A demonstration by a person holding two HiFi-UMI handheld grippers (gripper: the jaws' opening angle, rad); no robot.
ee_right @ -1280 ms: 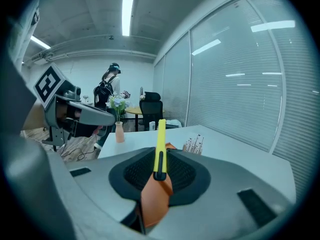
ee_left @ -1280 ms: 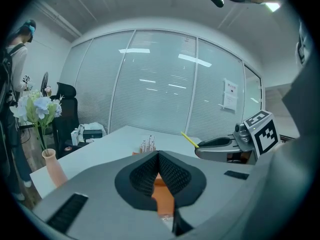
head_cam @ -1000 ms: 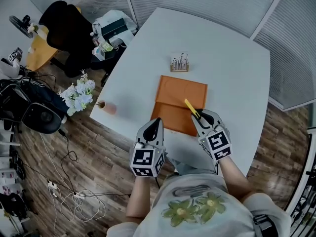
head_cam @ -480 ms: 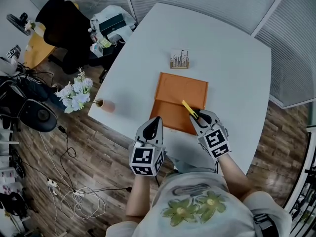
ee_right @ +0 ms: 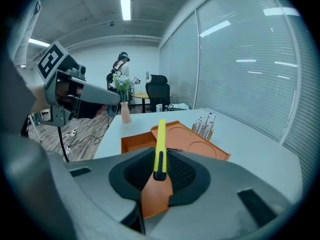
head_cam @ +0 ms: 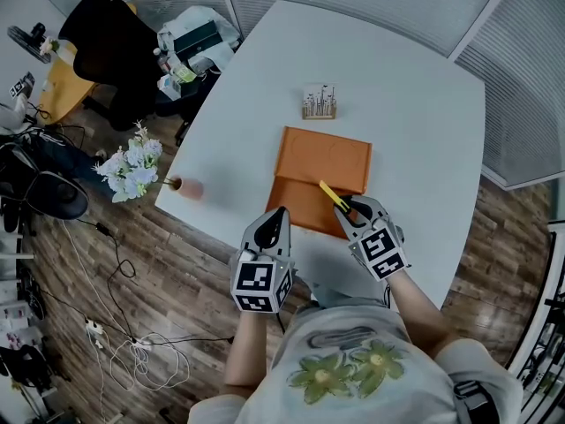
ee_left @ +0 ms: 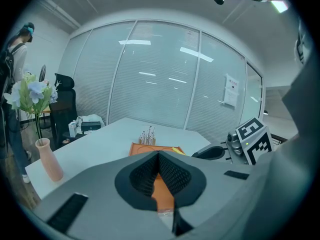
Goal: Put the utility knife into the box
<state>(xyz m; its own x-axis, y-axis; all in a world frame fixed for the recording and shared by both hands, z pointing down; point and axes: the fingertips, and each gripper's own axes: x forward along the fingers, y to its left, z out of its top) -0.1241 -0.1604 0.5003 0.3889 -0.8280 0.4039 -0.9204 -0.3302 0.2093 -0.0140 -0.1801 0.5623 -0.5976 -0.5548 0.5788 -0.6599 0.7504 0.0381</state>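
An orange box (head_cam: 298, 207) lies open on the white table (head_cam: 415, 140), its lid (head_cam: 327, 155) flat behind it. My right gripper (head_cam: 348, 208) is shut on a yellow utility knife (head_cam: 332, 195), which juts forward over the box's right part. In the right gripper view the knife (ee_right: 160, 146) sticks out between the pads, above the box (ee_right: 134, 143) and the lid (ee_right: 197, 145). My left gripper (head_cam: 279, 215) is shut and holds nothing, hovering at the table's near edge just left of the box; the box (ee_left: 161, 196) shows past its pads.
A small wooden block of upright metal bits (head_cam: 320, 104) stands behind the lid. A pink vase (head_cam: 189, 188) with flowers sits at the table's left edge. A black office chair (head_cam: 115, 51), bags and cables lie on the floor to the left.
My right gripper has sunk a little and drifted left with the knife, closer over the box. The left gripper has stayed where it was.
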